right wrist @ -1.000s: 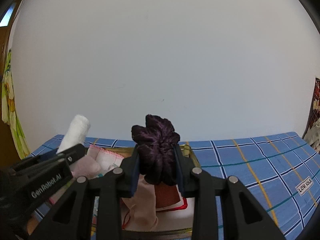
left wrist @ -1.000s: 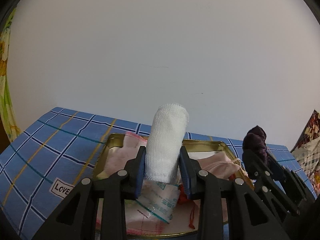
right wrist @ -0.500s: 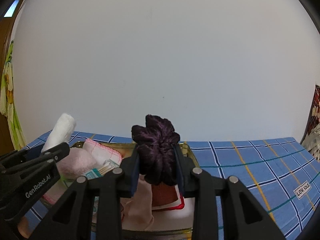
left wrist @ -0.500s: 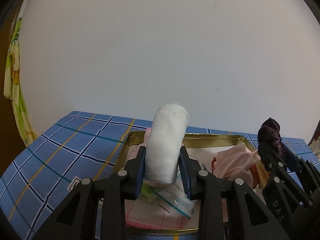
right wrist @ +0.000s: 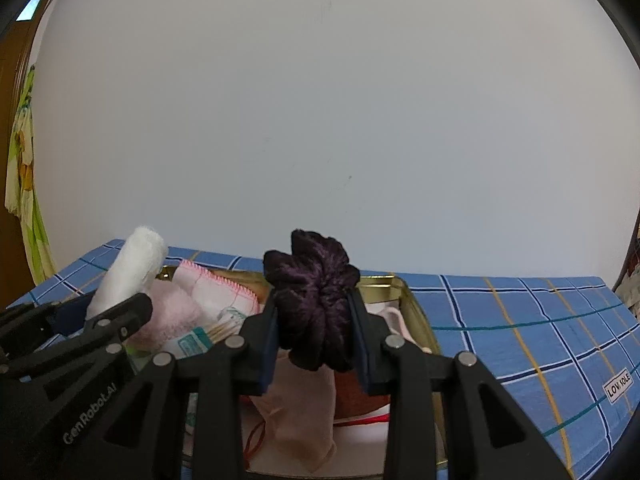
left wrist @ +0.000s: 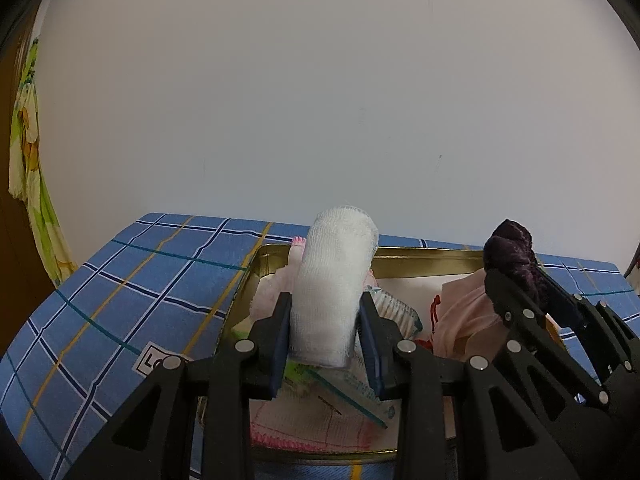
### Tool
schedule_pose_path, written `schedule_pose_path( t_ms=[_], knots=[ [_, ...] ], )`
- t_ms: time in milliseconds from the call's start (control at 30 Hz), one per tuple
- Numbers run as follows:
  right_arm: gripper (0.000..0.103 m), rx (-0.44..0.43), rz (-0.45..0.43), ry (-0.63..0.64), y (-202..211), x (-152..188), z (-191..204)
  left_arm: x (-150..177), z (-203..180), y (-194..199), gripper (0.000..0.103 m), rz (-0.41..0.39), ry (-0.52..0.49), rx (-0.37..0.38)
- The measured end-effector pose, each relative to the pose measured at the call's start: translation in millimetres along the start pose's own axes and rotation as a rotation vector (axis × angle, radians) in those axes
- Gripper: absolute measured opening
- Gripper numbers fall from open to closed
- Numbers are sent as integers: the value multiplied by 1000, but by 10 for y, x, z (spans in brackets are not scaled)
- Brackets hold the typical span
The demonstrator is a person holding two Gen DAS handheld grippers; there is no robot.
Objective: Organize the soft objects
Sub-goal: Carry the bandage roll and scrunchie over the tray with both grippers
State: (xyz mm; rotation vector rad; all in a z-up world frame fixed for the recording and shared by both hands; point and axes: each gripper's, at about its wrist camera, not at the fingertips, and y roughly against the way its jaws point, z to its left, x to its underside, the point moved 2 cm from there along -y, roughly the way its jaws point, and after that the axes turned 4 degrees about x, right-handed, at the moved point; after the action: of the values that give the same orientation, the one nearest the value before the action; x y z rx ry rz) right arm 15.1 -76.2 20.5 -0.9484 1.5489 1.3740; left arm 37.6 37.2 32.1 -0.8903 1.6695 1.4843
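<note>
My left gripper (left wrist: pixel 325 330) is shut on a white gauze roll (left wrist: pixel 334 284) and holds it upright above the left part of a gold metal tin (left wrist: pixel 432 254). My right gripper (right wrist: pixel 314 342) is shut on a dark purple scrunchie (right wrist: pixel 314 304) above the tin's right part (right wrist: pixel 420 316). The scrunchie also shows in the left wrist view (left wrist: pixel 514 258), and the roll in the right wrist view (right wrist: pixel 130 272). The tin holds a pink-edged cloth (right wrist: pixel 218 292), a pale pink pouch (left wrist: pixel 464 316), a fluffy pink cloth (right wrist: pixel 168 316) and a packet of cotton swabs (right wrist: pixel 208 336).
The tin lies on a blue checked cloth (left wrist: pixel 132 300) that runs to a white wall. A small printed label (right wrist: pixel 618 382) is on the cloth at the right. A green and yellow fabric (left wrist: pixel 28 160) hangs at the far left by a wooden frame.
Both grippers have kept their hold. The left view has swung so more cloth shows at the left and the tin sits further right. The two grippers have come closer together over the tin.
</note>
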Motion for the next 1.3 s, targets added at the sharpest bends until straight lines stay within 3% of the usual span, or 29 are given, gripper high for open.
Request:
schedule_pose_path(
  t_ms=[433, 1300],
  knots=[
    [32, -24, 59, -3, -179, 33, 1, 51, 1, -111, 35, 37, -27, -31],
    [32, -34, 94, 23, -212, -11, 36, 44, -98, -135, 35, 62, -49, -76]
  ],
)
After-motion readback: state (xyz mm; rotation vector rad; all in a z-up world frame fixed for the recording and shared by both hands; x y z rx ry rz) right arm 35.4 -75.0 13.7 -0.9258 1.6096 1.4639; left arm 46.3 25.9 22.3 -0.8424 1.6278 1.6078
